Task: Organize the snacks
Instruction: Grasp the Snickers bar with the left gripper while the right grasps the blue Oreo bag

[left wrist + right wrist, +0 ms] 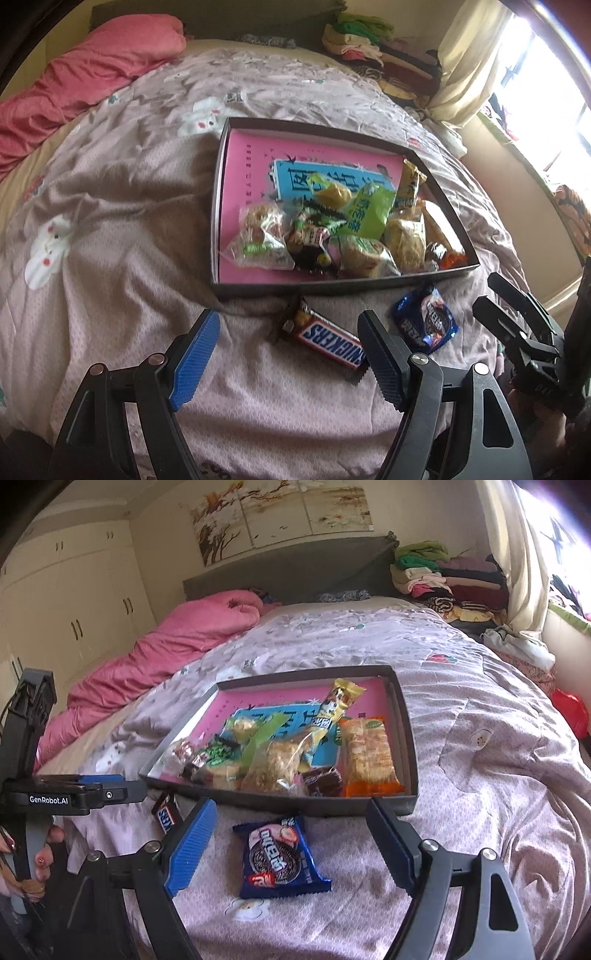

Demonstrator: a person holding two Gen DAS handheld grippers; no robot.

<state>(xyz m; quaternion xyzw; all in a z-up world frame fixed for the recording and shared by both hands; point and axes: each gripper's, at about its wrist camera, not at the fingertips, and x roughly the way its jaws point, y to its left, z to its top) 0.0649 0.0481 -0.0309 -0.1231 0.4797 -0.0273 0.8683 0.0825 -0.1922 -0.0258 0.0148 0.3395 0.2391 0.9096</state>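
On the bed (pixel 110 258), the left gripper (pixel 288 354) has its fingers apart over the Snickers bar (pixel 325 341), the right gripper (pixel 291 845) has its fingers apart around the blue cookie pack (pixel 280 856), and both snacks lie near the full box (pixel 410 771).

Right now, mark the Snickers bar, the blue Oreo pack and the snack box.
Snickers bar (pixel 325 341): left wrist view, on the printed logo at mid-wrapper.
Blue Oreo pack (pixel 279 856): right wrist view, on the cookie picture at the centre.
Snack box (pixel 280 806): right wrist view, on the near outer wall.
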